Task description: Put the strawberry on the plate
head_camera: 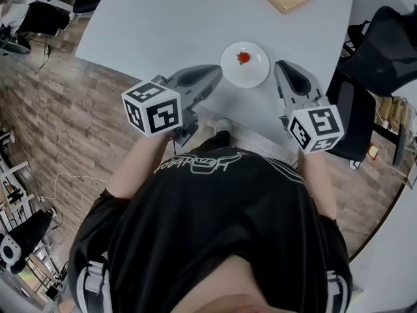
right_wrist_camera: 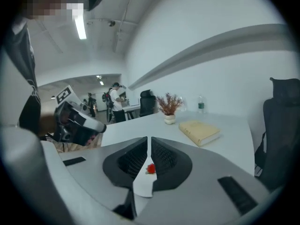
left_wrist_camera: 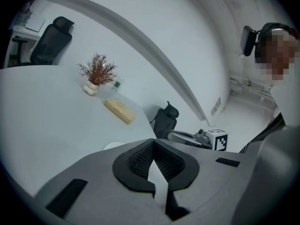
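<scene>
The strawberry (head_camera: 244,57) lies on the plate (head_camera: 258,77), slightly toward 12 o'clock. The left gripper (head_camera: 218,71), at the plate's 9 o'clock, and the right gripper (head_camera: 280,66), at 3 o'clock, both have jaws closed together, gripping nothing.

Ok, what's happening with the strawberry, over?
Left gripper, right gripper: both empty. Strawberry sitting on plate. Nothing in the way. Over.

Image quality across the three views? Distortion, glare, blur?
Head view: wide-angle warp toward the edges, even light, sharp. Left gripper view: heavy fisheye, dark vignette, mosaic patch top right. Right gripper view: same fisheye, ceiling light blown out, strawberry just a small red blob.
</scene>
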`<state>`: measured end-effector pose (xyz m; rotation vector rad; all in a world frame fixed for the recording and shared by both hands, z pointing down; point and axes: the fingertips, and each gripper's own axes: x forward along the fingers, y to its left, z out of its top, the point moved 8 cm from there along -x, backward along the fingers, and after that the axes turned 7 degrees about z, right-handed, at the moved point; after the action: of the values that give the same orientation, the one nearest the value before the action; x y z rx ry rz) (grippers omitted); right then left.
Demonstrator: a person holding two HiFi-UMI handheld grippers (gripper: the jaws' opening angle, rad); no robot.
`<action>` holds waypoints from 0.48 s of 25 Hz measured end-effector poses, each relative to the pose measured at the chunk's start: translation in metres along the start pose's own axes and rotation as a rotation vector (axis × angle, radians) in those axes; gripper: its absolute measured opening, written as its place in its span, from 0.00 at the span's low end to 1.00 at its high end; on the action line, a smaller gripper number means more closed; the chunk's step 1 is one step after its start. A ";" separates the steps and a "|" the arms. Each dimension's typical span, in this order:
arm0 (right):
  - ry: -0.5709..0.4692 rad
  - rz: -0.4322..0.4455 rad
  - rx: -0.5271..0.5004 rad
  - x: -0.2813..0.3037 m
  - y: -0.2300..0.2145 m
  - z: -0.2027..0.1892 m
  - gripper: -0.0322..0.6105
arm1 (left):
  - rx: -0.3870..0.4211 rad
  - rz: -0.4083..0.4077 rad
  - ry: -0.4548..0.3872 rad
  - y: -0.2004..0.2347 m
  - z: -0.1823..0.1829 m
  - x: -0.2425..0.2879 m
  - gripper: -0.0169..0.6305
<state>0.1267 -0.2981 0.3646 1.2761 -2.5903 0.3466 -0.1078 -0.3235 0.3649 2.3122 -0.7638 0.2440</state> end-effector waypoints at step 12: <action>-0.095 0.189 -0.073 -0.127 0.096 0.010 0.06 | 0.219 -0.081 -0.054 -0.134 -0.046 -0.042 0.04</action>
<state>0.1242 -0.1495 0.3057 1.0501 -2.7842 0.2266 -0.0623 -0.1942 0.3107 2.5595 -0.6972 0.2400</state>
